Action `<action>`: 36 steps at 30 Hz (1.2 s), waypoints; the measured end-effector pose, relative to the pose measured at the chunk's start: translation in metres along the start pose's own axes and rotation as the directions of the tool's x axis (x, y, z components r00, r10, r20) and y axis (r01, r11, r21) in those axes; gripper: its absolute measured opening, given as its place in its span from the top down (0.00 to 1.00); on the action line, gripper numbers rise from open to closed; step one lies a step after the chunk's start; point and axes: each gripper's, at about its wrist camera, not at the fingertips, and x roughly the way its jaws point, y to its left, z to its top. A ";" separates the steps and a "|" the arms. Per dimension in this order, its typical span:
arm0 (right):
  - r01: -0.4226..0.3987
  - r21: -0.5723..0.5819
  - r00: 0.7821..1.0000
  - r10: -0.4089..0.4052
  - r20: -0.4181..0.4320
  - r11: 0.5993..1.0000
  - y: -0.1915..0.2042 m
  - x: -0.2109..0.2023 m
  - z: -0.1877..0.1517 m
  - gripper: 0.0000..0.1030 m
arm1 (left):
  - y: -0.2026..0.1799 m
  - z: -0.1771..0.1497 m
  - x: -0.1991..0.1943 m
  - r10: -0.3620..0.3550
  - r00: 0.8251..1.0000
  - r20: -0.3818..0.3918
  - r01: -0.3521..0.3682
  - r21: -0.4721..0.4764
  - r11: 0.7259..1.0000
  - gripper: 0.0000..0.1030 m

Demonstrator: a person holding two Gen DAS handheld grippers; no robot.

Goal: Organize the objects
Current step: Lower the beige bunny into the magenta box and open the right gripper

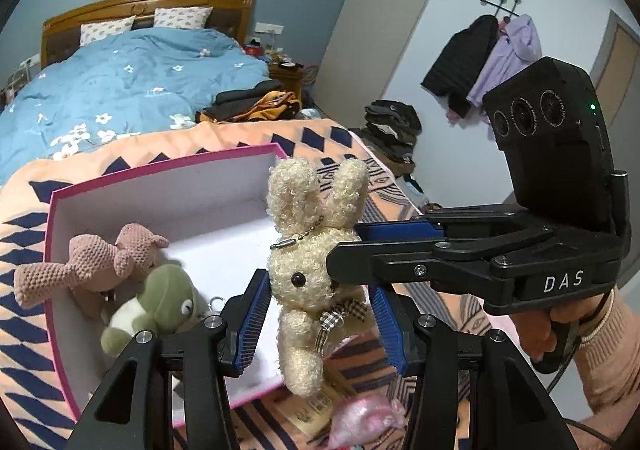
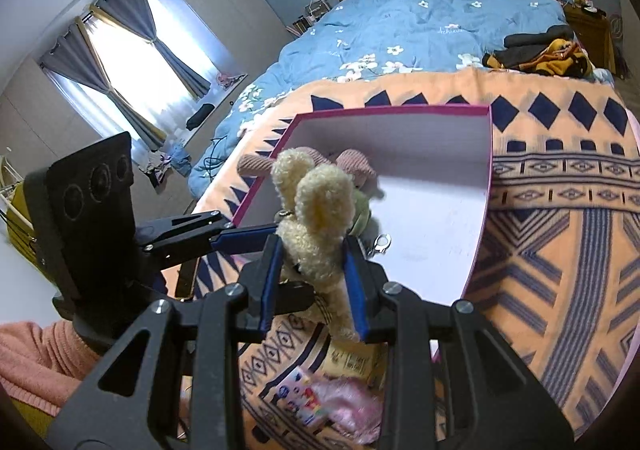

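Overhead, both wrist views looked down on a bed spread with an orange blanket [image 2: 560, 209] patterned in navy diamonds and stripes. Beyond it lay a blue floral duvet [image 1: 120, 89], two spotted pillows [image 1: 182, 17] and a wooden headboard [image 1: 148, 5]. A heap of dark and yellow clothes [image 1: 256, 103] sat at the duvet's far right edge.

On the blanket stood an open box [image 1: 160, 185] with a pink rim and white inside. A pink knitted toy [image 1: 92, 262] hung over its left wall, and a green plush frog [image 1: 156, 306] lay beside it in that corner. The rest of the box floor was bare.

A cream plush rabbit [image 1: 308, 270] hung in the air above the box's near right corner. The left hand-held gripper [image 1: 320, 322] had its blue pads at either side of the rabbit's body, narrowly set and gripping it. The right hand-held gripper [image 2: 316, 282] came in from the side and pinched the rabbit at the head, its jaws also narrow. A small ball chain dangled from the rabbit's neck and a checked bow sat on its chest.

Below the rabbit, near the blanket's front edge, lay a shiny pink toy [image 1: 364, 422] and a printed packet [image 2: 304, 398].

Grey curtains [image 2: 132, 61] framed a bright window on one wall; a black jacket [image 1: 460, 65] and a lilac one [image 1: 508, 53] hung from hooks on another. A peach knitted sleeve [image 2: 36, 358] showed behind the grip.
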 end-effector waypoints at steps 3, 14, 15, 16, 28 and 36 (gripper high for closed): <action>0.006 0.009 1.000 -0.006 -0.014 1.000 -0.008 0.009 0.005 0.67 | 0.007 0.003 0.011 0.005 1.000 -0.013 -0.006 -0.019 1.000 0.51; 0.048 0.061 0.995 -0.043 -0.087 0.997 -0.036 0.038 -0.008 0.67 | 0.020 -0.012 0.054 0.006 0.994 -0.106 -0.013 -0.065 0.998 0.51; 0.054 0.067 0.994 -0.047 -0.095 0.996 -0.039 0.040 -0.010 0.67 | 0.020 -0.014 0.058 0.009 0.993 -0.117 -0.017 -0.066 0.998 0.51; 0.059 0.071 0.994 -0.051 -0.101 0.996 -0.041 0.042 -0.011 0.67 | 0.020 -0.015 0.061 0.009 0.992 -0.123 -0.018 -0.067 0.998 0.51; 0.162 0.049 0.976 -0.152 -0.154 0.986 -0.048 0.057 -0.021 0.67 | 0.025 -0.027 0.083 0.004 0.982 -0.189 -0.020 -0.079 0.997 0.51; 0.208 0.061 0.970 -0.199 -0.138 0.976 -0.052 0.051 -0.021 0.67 | 0.033 -0.029 0.085 0.033 0.981 -0.193 -0.053 -0.099 0.994 0.49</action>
